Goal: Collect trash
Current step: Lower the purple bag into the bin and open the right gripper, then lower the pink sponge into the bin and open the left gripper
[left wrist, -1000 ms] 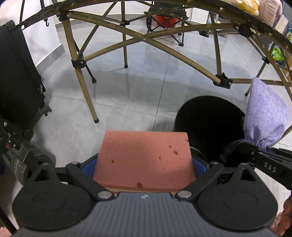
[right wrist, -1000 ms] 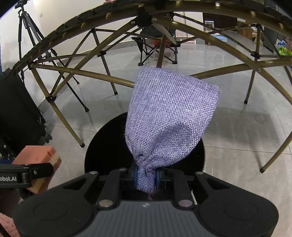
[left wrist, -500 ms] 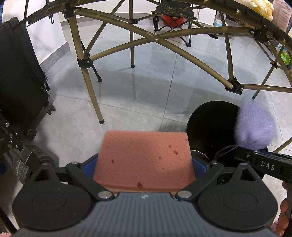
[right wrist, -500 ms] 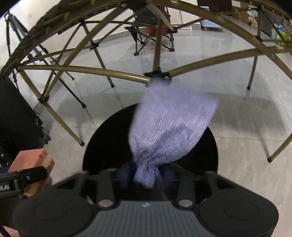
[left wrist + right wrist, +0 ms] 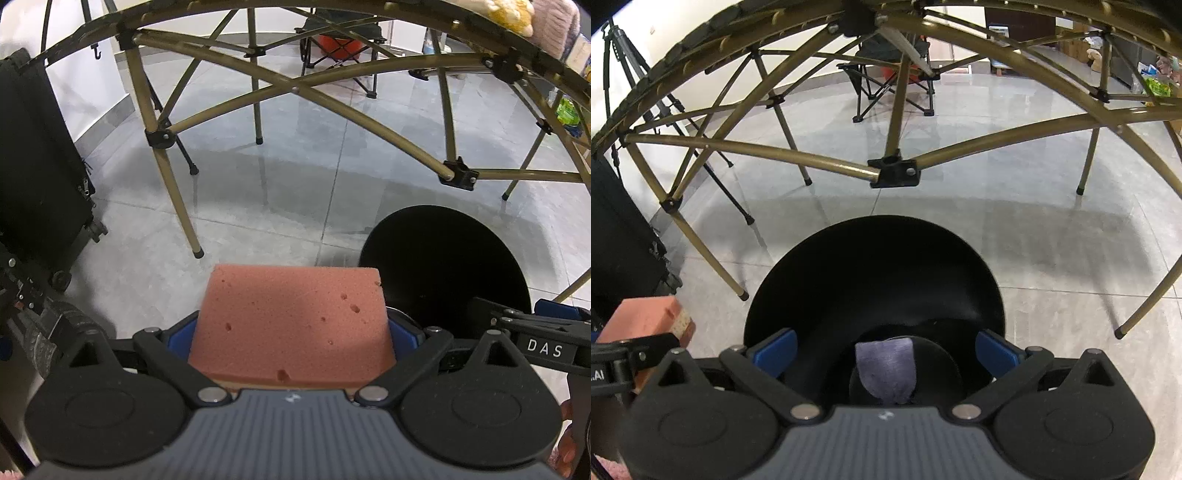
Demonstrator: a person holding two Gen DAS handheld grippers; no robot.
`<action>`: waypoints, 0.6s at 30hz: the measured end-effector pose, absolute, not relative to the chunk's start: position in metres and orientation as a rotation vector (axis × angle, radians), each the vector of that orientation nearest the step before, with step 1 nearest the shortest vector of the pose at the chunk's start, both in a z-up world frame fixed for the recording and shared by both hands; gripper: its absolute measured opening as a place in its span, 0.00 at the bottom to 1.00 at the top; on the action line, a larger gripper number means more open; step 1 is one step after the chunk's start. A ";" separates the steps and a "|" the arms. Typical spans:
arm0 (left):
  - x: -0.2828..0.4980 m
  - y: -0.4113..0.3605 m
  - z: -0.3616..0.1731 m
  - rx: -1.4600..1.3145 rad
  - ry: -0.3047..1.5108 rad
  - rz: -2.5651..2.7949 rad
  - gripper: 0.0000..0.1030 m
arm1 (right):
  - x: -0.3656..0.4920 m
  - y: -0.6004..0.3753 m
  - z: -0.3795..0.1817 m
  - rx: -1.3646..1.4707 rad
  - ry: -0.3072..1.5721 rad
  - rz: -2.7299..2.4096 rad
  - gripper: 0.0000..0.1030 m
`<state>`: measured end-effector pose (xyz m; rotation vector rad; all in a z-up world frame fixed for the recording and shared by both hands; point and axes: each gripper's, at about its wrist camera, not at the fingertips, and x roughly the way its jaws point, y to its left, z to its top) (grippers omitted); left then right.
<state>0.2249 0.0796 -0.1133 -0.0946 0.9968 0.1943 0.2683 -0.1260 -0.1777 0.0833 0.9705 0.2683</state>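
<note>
Dropped a moment ago from the right hand-held gripper (image 5: 884, 350), whose jaws now stand wide and empty, the purple drawstring pouch (image 5: 886, 371) lies at the bottom of the black trash bin (image 5: 875, 266). Beside the bin, the left hand-held gripper (image 5: 291, 332) clamps the pink sponge (image 5: 291, 321) across its sides; light, soft foam, it likely compresses and drops harmlessly.

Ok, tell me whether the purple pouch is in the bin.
In: the purple pouch lies deep inside the black bin, below the open right gripper.
</note>
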 end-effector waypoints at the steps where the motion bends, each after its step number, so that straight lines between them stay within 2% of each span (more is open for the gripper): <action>1: 0.225 0.078 -0.112 -0.092 0.996 0.190 0.95 | 0.268 -0.128 -0.177 0.084 0.966 0.265 1.00; 18: 0.240 0.016 -0.101 -0.033 0.976 0.117 0.95 | 0.250 -0.192 -0.152 0.134 0.847 0.154 1.00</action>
